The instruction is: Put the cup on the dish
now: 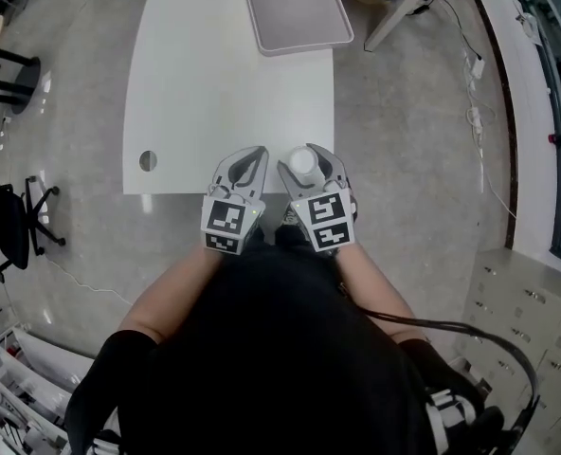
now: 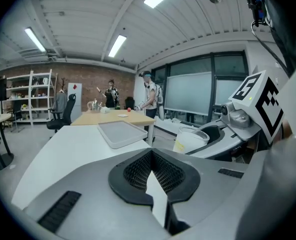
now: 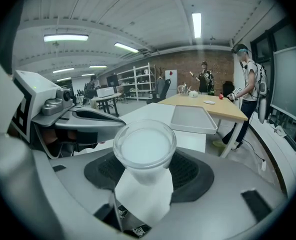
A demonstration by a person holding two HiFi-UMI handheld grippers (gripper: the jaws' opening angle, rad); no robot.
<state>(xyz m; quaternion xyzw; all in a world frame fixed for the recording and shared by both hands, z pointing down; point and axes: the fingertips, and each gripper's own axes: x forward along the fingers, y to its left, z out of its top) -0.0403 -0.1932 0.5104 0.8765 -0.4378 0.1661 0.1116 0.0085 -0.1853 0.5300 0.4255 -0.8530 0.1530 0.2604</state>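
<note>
White cup (image 3: 144, 145) clamped between right gripper (image 1: 307, 163) jaws, left gripper (image 1: 248, 157) jaws closed and empty just beside, table (image 1: 195, 83) near edge below jaws, bare tabletop ahead, grey dish (image 1: 295, 6) at far edge.

We have open tabletop (image 1: 224, 93) up to the far tray (image 1: 295, 8); left gripper (image 1: 258, 153) sits just beside right gripper (image 1: 306, 161), which grips the cup (image 3: 144, 146).

Glossy grey floor (image 1: 72, 83), white table (image 1: 205, 93), black office chair (image 1: 15, 226), brick back wall (image 2: 88, 79), ceiling strip lights (image 2: 117, 45)
</note>
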